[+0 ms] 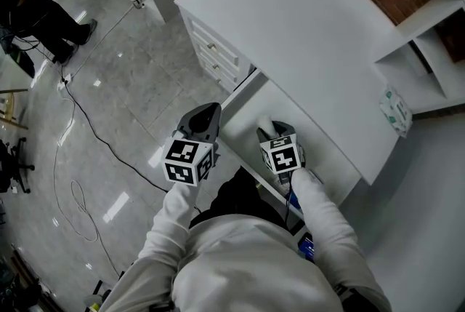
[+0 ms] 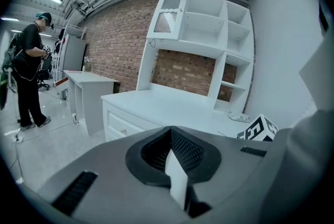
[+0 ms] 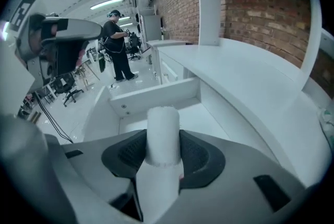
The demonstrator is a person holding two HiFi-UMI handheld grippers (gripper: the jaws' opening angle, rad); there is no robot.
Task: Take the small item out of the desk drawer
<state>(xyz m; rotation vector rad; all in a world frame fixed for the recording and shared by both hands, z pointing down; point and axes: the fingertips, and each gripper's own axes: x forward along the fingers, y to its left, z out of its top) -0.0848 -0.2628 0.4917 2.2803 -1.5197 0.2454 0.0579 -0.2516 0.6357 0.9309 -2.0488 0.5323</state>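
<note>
My right gripper (image 1: 267, 132) is over the open desk drawer (image 1: 323, 158), shut on a small white cylindrical roll (image 3: 163, 131) that stands up between its pads. In the head view the roll (image 1: 266, 126) pokes out past the jaws, above the drawer's bare white floor. The drawer's white wall (image 3: 156, 93) lies below and beyond the roll. My left gripper (image 1: 206, 116) is at the drawer's front left corner. Its jaws are closed on a thin white edge (image 2: 176, 176), apparently the drawer's front panel.
The white desk top (image 1: 305, 34) runs above the drawer, with a tissue pack (image 1: 396, 111) on it at the right. Small drawers (image 1: 214, 56) are at its left end. A shelf hutch (image 2: 209, 35) stands against the brick wall. A person (image 1: 43, 5) stands far left; cables (image 1: 73, 194) lie on the floor.
</note>
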